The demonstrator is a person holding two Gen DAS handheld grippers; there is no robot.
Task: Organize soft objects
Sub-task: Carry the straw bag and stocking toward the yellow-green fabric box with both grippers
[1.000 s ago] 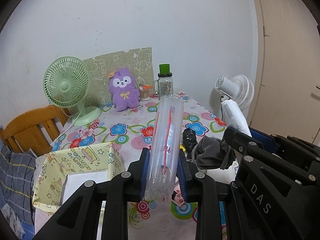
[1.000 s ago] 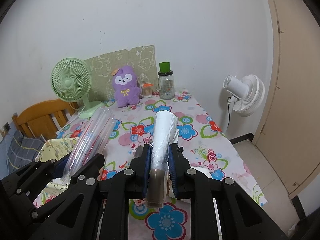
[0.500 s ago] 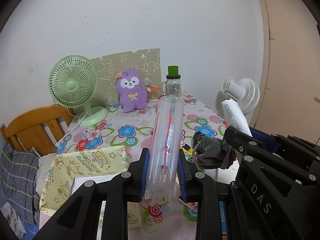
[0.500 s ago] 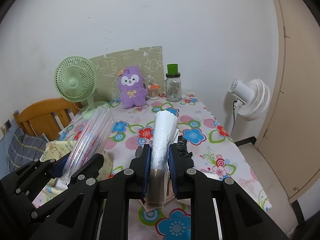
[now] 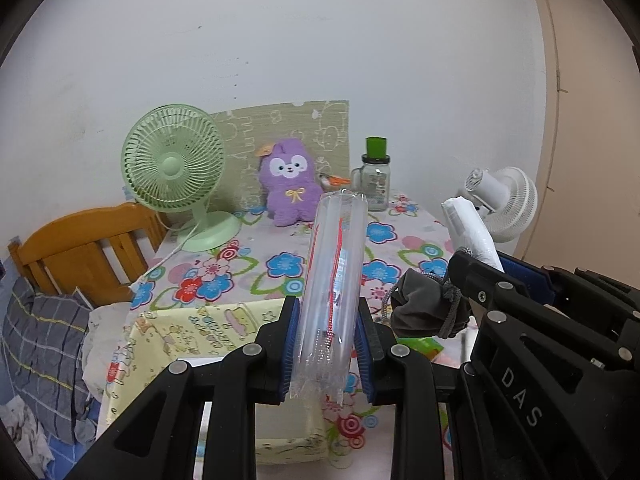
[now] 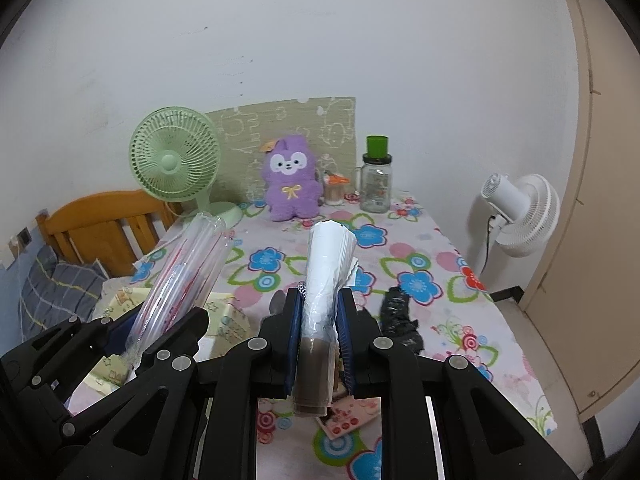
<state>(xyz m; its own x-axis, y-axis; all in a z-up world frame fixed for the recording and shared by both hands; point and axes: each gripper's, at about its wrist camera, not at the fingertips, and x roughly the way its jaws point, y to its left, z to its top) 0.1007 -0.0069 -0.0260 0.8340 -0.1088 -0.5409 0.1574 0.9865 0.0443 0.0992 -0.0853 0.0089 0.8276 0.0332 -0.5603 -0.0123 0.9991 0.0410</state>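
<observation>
Clear sleeve (image 5: 334, 280) clamped in left tool (image 5: 329, 344)

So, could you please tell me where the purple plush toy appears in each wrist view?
Left wrist: the purple plush sits at the table's far end, just left of centre, right of the green fan.
Right wrist: purple plush in nearly the same spot.
Shared landmark: the green-lidded jar to its right.

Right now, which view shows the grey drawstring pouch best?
The left wrist view: the grey drawstring pouch shows whole, cord included, hanging beside the right tool. The right wrist view shows only a grey sliver behind that tool's fingers.
</observation>
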